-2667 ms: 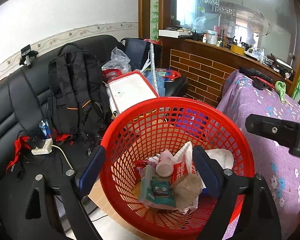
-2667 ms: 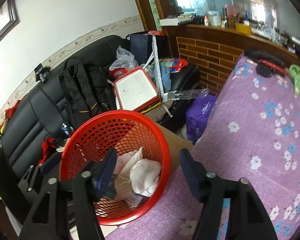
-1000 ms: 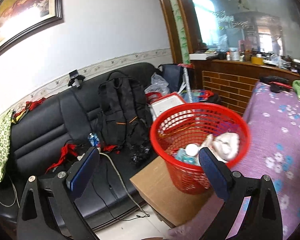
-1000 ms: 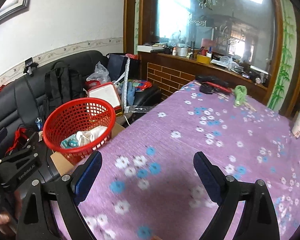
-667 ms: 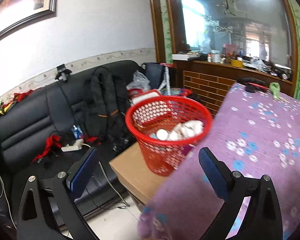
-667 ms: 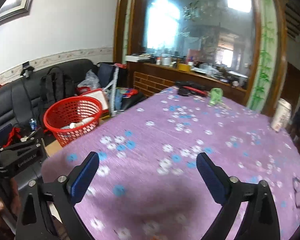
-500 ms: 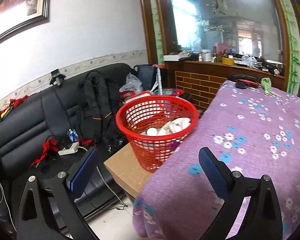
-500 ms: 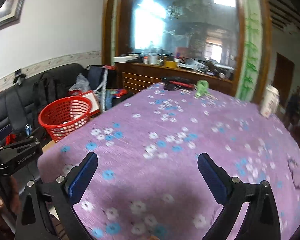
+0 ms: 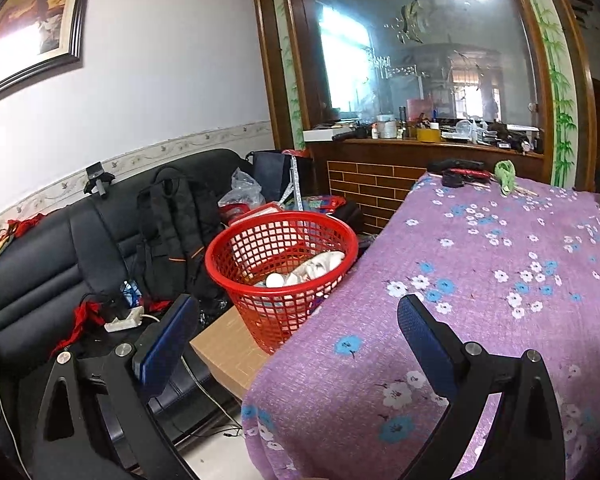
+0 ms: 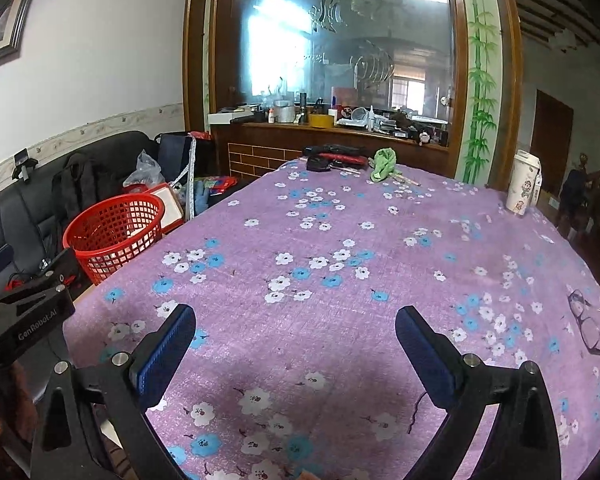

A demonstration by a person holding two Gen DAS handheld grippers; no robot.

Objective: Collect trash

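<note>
Through my left wrist camera I am looking past my left claw, its jaws spread wide with nothing between them. The red basket is sitting on a cardboard box just beside the table, and trash is already lying inside it: crumpled white pieces and a small round cap. So I am judging the collecting well along, perhaps finished on this side. Behind the basket a black sofa is carrying a backpack and loose clutter.

Through my right wrist camera I am seeing my right claw gaping wide and empty over the purple flowered cloth. The basket is standing off the table's left edge, well apart from this claw. Near me the cloth is showing no litter. At the far end a green rag, some black and red items and a paper cup are resting; whether any of them counts as trash I cannot tell. Glasses are lying at the right edge.
</note>
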